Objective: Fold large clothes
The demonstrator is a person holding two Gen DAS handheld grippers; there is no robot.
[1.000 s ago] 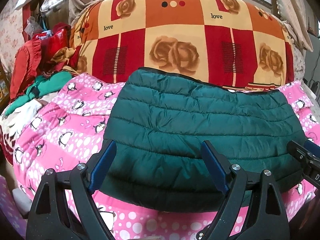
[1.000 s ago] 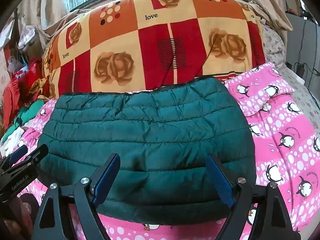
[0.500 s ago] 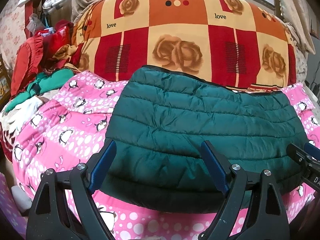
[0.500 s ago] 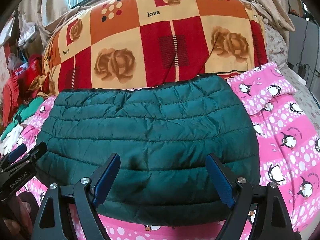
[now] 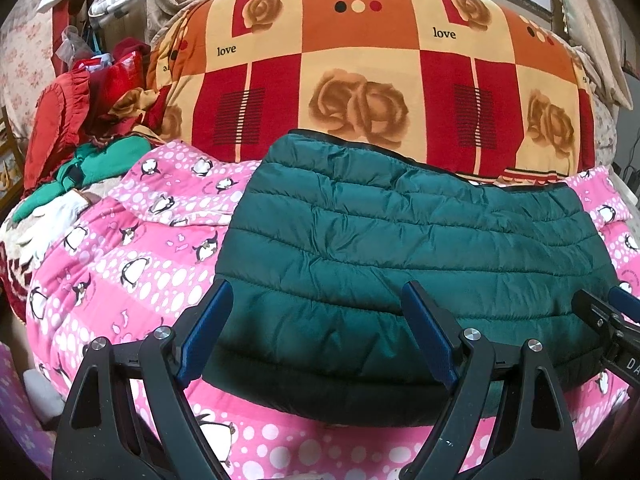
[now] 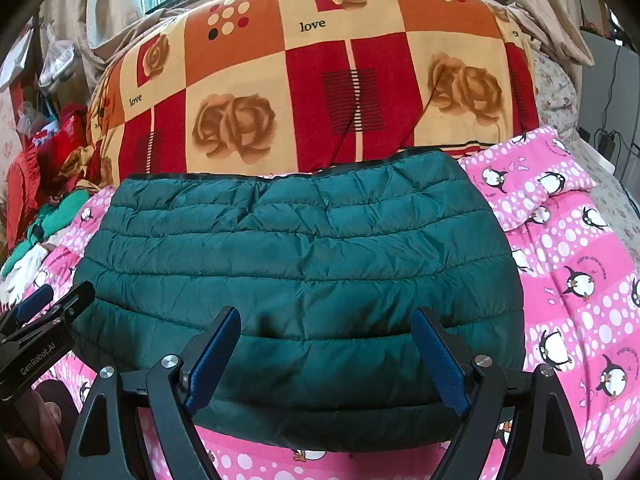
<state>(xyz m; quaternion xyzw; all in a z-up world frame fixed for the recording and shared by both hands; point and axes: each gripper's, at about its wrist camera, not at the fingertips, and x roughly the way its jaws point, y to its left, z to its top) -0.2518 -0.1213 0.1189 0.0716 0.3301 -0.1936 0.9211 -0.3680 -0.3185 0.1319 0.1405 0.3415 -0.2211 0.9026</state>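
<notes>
Jacket-wise it looks nearly done: green puffer jacket [image 5: 408,252] sits folded on the penguin blanket [image 5: 132,276], left gripper [image 5: 316,340] and right gripper [image 6: 326,352] both with jaws wide apart, holding nothing.

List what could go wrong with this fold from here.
1. The green puffer jacket is puffy and slick; with both grippers' jaws open and holding nothing, the fold may spring open.
2. It lies on the soft, uneven penguin blanket, so closing jaws may pinch the blanket along with the jacket's near edge.
</notes>
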